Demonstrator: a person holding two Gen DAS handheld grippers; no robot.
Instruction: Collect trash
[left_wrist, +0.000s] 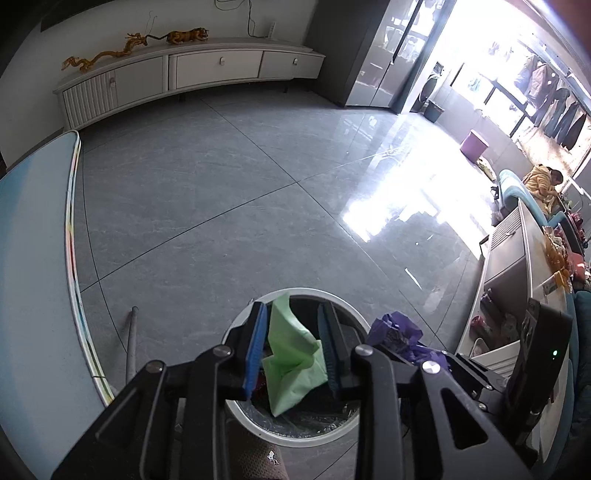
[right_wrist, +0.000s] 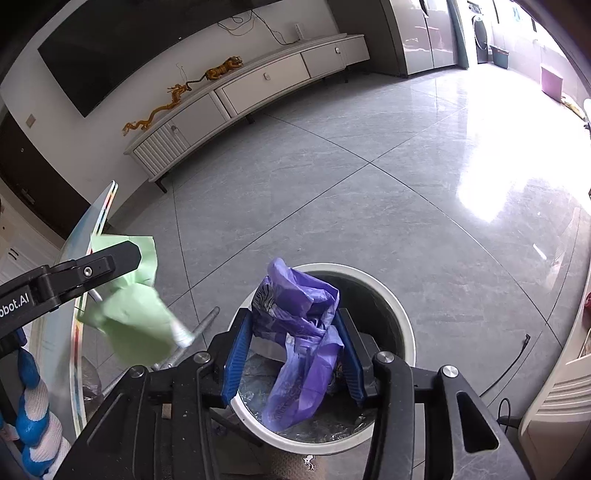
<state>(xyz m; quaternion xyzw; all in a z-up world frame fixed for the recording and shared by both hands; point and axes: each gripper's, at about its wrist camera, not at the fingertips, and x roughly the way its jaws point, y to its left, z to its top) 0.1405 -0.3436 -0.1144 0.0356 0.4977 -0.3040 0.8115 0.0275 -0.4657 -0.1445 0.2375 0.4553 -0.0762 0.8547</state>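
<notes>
Over the white-rimmed round bin (left_wrist: 360, 321), the left gripper (left_wrist: 295, 347) has its blue-padded fingers (left_wrist: 256, 347) parted, and a crumpled green paper (left_wrist: 291, 354) sits between them, touching the left pad while the right one looks just clear of it (contact there is hard to judge). The right gripper (right_wrist: 291, 354), also above the bin, has its fingers (right_wrist: 234, 360) spread around a purple plastic bag (right_wrist: 303, 332) that hangs into the bin's mouth; whether the pads press it I cannot tell.
</notes>
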